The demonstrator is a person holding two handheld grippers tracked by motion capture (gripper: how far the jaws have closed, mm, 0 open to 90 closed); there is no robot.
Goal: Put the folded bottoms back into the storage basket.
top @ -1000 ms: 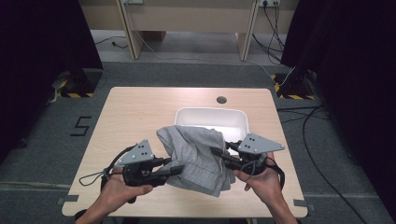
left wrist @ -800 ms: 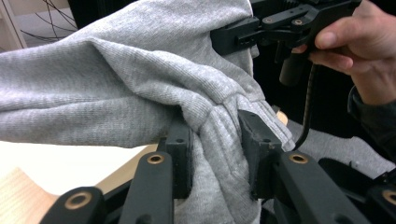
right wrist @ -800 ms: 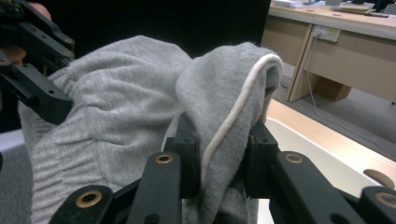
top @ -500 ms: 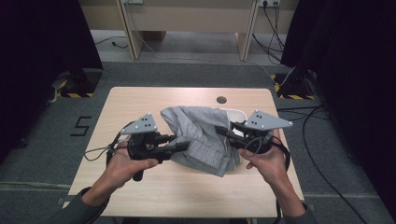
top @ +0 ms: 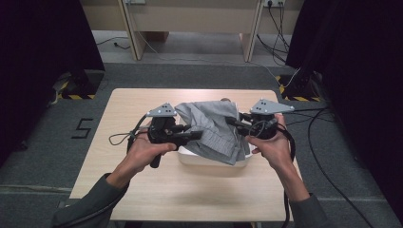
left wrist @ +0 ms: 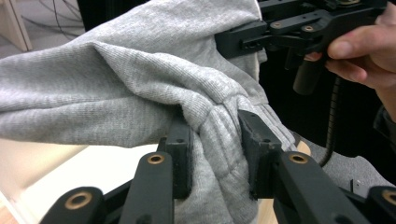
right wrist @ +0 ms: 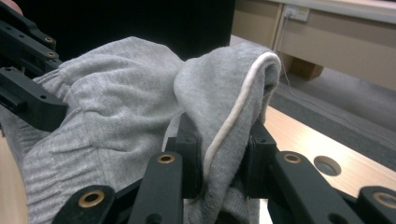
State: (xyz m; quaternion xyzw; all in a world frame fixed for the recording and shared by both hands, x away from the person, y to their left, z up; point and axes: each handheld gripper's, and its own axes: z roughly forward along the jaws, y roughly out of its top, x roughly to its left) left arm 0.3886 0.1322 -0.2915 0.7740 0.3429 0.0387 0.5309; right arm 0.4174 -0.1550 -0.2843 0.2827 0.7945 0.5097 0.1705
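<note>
While both grippers clamp it, the grey garment [top: 215,129] stretches sideways.

Black claws [top: 196,136], brass pivot screws, grey triangular plates, dark-green sleeves [top: 90,202]

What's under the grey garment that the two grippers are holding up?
A white tub sits on the table under the grey garment; its near wall and left corner show. The cloth covers the tub's inside, so its contents cannot be seen.

white tub [top: 209,160] mostly hidden under grey garment [top: 214,128], perhaps empty
</note>
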